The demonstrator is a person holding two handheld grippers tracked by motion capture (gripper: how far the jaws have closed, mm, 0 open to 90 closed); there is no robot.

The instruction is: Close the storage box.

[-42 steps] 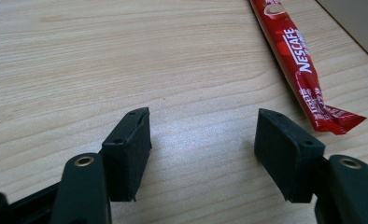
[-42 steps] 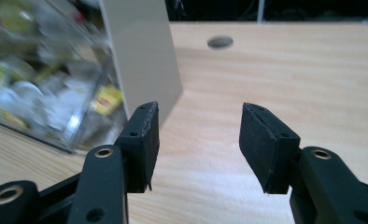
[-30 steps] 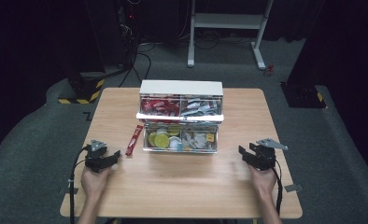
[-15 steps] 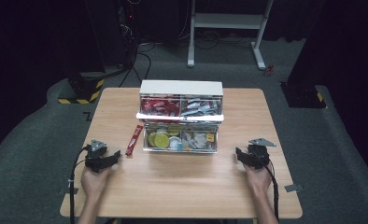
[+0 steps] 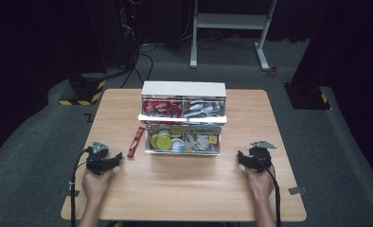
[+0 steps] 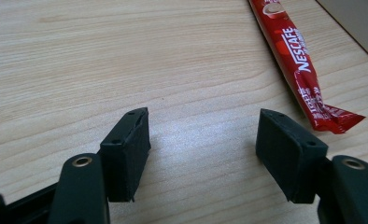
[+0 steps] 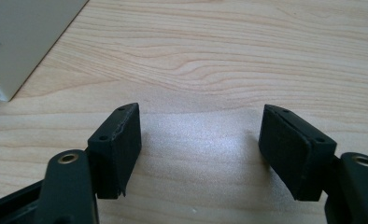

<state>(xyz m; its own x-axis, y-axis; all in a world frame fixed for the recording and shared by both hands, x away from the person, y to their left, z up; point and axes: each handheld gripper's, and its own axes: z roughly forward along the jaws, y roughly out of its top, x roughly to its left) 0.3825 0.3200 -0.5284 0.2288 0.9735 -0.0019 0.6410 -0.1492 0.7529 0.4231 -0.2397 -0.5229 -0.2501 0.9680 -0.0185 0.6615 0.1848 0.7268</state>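
A white two-tier organiser box (image 5: 183, 88) stands at the table's centre, its upper and lower drawers pulled out and full of sachets and small packets. A red Nescafe sachet (image 5: 137, 141) lies flat on the wood left of the box. My left gripper (image 5: 116, 158) rests low at the front left, open and empty; the sachet (image 6: 296, 60) lies ahead of its right jaw. My right gripper (image 5: 241, 157) sits at the front right, jaws pointing toward the box. Its jaws have just been opening and nothing is between them (image 7: 201, 116).
The wooden table (image 5: 184, 189) has bare surface in front of the box and beside both hands. A corner of the white box (image 7: 23, 42) shows at upper left in the right gripper view. Dark floor, cables and a metal frame lie beyond the table.
The right hand has sunk slightly and shifted a little left toward the box, and its jaws stand wider apart. The left hand and the sachet have not moved.
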